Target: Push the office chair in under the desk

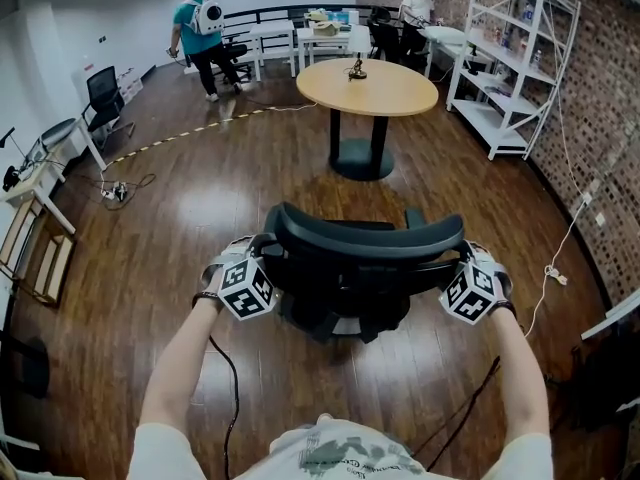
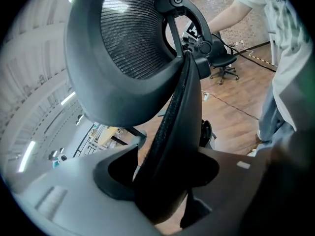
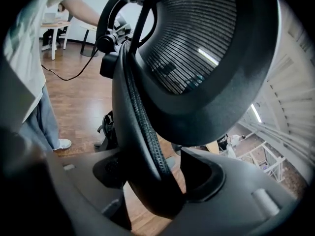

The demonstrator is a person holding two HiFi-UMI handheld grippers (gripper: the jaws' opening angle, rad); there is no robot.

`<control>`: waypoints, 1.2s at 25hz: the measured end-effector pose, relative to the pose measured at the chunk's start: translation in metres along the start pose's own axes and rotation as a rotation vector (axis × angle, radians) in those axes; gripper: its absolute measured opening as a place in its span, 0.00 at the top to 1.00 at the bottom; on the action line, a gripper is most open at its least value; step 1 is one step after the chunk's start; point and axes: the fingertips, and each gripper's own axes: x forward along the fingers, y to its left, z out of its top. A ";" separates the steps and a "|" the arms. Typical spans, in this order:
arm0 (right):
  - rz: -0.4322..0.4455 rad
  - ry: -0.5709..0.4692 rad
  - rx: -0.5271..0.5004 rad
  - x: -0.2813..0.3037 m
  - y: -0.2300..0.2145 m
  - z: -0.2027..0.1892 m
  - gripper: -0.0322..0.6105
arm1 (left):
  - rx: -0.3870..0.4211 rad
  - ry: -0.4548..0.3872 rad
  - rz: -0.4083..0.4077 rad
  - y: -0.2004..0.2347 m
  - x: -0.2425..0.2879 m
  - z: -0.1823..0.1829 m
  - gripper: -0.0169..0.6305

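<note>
1. Black mesh-back office chair (image 1: 365, 240) stands mid-room on the dark wood floor (image 1: 170, 258), right in front of the person. Its back is toward them and it's turned toward the round wooden table (image 1: 367, 86). Chair and table are well apart.
2. Left gripper (image 2: 165, 181): jaws clamped on the left edge of the backrest frame (image 2: 172, 127), rim deep between them.
3. Right gripper (image 3: 157, 181): jaws apart, w/ the frame's right edge standing between them and a sliver of floor showing beside the rim.
4. Table has one black pedestal (image 1: 362, 153) w/ a round foot, dead ahead of the chair. There's a small dark object (image 1: 356, 68) on top, can't tell what.
5. Right side: white shelving unit (image 1: 505, 58) against the brick wall (image 1: 600, 138). A white cable (image 1: 568, 233) trails over the floor nr the wall.
6. Left side: yellow-black floor strip (image 1: 185, 134) runs diag. toward the table. Also a power strip (image 1: 113, 193) w/ leads, and another black chair (image 1: 106, 96) beside a white desk (image 1: 60, 133).
7. Far end: person w/ white backpack (image 1: 200, 28) stands by white tables (image 1: 290, 38). A second person (image 1: 415, 6) sits nr the shelving.
</note>
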 end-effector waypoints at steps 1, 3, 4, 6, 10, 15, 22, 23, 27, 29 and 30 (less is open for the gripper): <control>-0.004 0.006 -0.003 0.002 -0.001 -0.002 0.50 | 0.002 0.001 -0.005 0.001 0.003 0.000 0.55; -0.011 0.017 -0.009 0.007 -0.005 -0.004 0.51 | 0.004 0.003 -0.018 0.006 0.011 0.001 0.55; -0.014 0.023 -0.013 0.009 -0.008 -0.005 0.52 | 0.005 0.004 -0.023 0.009 0.015 0.001 0.55; -0.020 0.038 -0.018 0.014 -0.015 -0.005 0.53 | 0.012 0.004 -0.028 0.017 0.020 0.001 0.55; -0.035 0.049 -0.011 0.024 -0.027 -0.005 0.54 | 0.030 0.002 -0.031 0.032 0.032 0.001 0.57; -0.036 0.051 -0.006 0.039 -0.041 -0.012 0.54 | 0.039 0.008 -0.034 0.046 0.054 0.003 0.57; -0.046 0.045 -0.003 0.059 -0.068 -0.012 0.54 | 0.045 0.006 -0.036 0.073 0.074 0.006 0.58; -0.049 0.042 -0.004 0.062 -0.072 -0.012 0.54 | 0.045 0.006 -0.035 0.077 0.078 0.006 0.58; -0.054 0.047 -0.015 0.077 -0.090 -0.019 0.55 | 0.046 0.009 -0.037 0.091 0.097 0.011 0.58; -0.050 0.052 -0.020 0.087 -0.099 -0.021 0.55 | 0.046 0.013 -0.039 0.100 0.105 0.011 0.58; -0.050 0.052 -0.024 0.092 -0.104 -0.021 0.56 | 0.046 0.015 -0.039 0.104 0.109 0.011 0.58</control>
